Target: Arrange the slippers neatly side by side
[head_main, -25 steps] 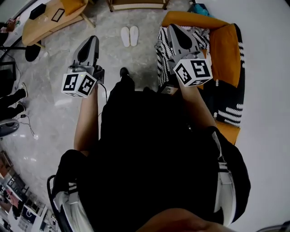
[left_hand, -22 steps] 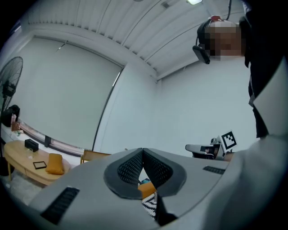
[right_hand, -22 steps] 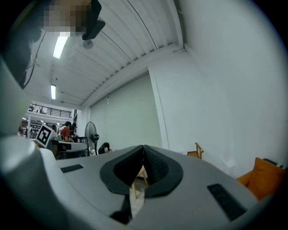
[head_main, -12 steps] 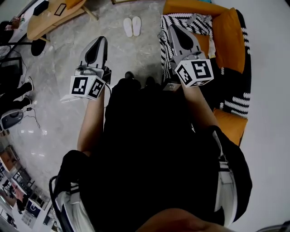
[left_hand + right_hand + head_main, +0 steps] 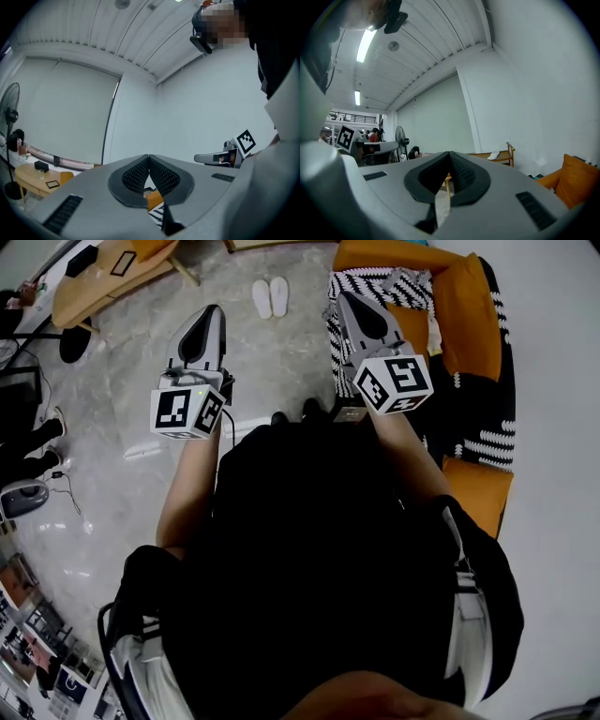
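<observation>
White slippers are sitting on the grey marbled floor a bit ahead of the person. They're side by side, lined up the same way and pretty much touching along their inner edges. From the head view they land between the two tongs, but they're well apart from both, so nothing is on them.

Left tongs are held out in front of the person's black top, pointing forward over bare floor. The left gripper view shows them clenched tip to tip with nothing pinched in there, just the pale wall and ceiling behind. Right tongs are the same deal: squeezed closed and empty in the right gripper view. In the head view they hang over the near edge of the orange sofa, which has a black-and-white zigzag throw draped on it. The slippers are just to the left of that sofa.

Each one has its marker cube facing up at the camera, the left cube and the right cube.

Other stuff around: a light wooden counter at the upper left with a couple of dark flat things on it, and a standing fan off in the background of the right gripper view.
</observation>
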The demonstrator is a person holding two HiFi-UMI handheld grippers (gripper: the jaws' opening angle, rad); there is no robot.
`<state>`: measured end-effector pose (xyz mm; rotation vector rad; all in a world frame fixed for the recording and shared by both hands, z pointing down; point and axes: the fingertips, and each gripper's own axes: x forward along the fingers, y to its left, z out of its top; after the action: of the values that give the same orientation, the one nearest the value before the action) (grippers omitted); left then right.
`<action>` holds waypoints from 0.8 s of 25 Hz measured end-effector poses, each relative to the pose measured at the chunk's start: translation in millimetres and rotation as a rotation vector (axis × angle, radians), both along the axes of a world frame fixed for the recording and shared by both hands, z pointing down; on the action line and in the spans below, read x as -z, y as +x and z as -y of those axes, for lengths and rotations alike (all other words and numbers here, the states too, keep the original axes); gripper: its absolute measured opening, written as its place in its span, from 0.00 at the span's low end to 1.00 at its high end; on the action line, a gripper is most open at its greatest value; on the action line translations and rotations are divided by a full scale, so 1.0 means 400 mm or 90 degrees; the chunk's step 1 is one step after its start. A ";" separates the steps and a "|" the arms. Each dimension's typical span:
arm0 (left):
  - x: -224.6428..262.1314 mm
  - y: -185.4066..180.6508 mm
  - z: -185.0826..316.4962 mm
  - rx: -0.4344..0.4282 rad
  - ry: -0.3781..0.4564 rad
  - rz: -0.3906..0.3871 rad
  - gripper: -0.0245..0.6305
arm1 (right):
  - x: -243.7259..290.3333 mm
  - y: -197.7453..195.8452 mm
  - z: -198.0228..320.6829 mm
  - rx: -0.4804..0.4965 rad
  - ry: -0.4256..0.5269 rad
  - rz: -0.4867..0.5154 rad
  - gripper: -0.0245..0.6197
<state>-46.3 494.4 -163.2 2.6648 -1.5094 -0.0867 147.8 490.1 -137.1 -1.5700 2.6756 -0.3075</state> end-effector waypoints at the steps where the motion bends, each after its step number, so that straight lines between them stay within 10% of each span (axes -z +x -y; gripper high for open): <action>1: -0.002 -0.018 -0.005 0.007 -0.001 0.001 0.06 | 0.002 -0.015 -0.004 0.001 0.002 -0.006 0.09; 20: -0.064 -0.194 -0.069 0.025 -0.051 -0.034 0.06 | -0.033 -0.131 -0.089 -0.031 -0.028 0.024 0.09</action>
<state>-123.9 522.0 -137.5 2.5504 -1.5158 -0.0964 95.2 525.8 -123.8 -1.6217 2.6150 -0.3940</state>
